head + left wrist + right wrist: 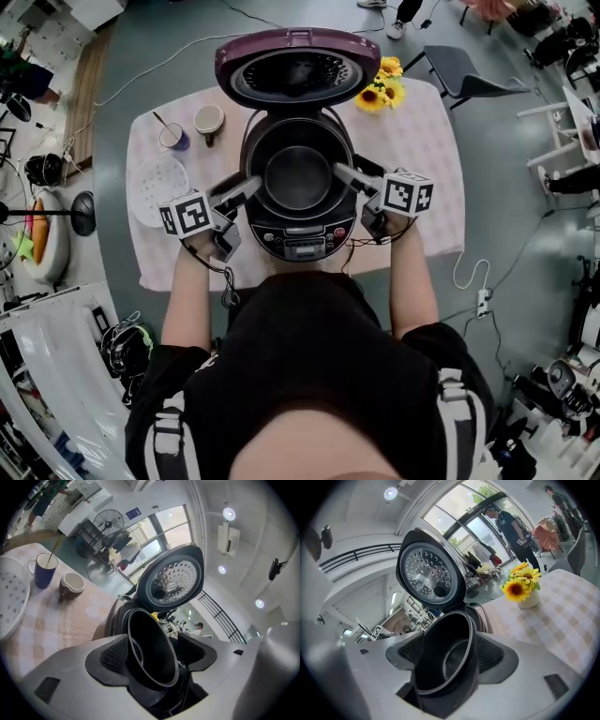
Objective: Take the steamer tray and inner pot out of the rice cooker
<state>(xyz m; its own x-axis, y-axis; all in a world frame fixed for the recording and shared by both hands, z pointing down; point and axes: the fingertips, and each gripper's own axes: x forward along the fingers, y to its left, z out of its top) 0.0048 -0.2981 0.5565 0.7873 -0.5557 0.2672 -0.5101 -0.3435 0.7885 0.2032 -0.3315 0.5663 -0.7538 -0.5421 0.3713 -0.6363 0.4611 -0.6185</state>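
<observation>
Black shirt point(309, 347) of the person fills the foreground; beyond it, 2 grippers at the open rice cooker point(302, 236).
1 of 2 items is out: the steamer tray point(155, 187) lies on the table point(427, 197) left of the cooker, apart from it. Inner pot point(298, 176) sits inside the cooker. Left gripper point(246, 190) and right gripper point(345, 174) flank it, each with jaws spread and the pot's rim between them, not clamped. Judged remaining: grip the rim, lift the pot out.

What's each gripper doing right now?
Left gripper: open, rim of inner pot between its jaws, not clamped.
Right gripper: open, same rim between its jaws, not clamped.
</observation>
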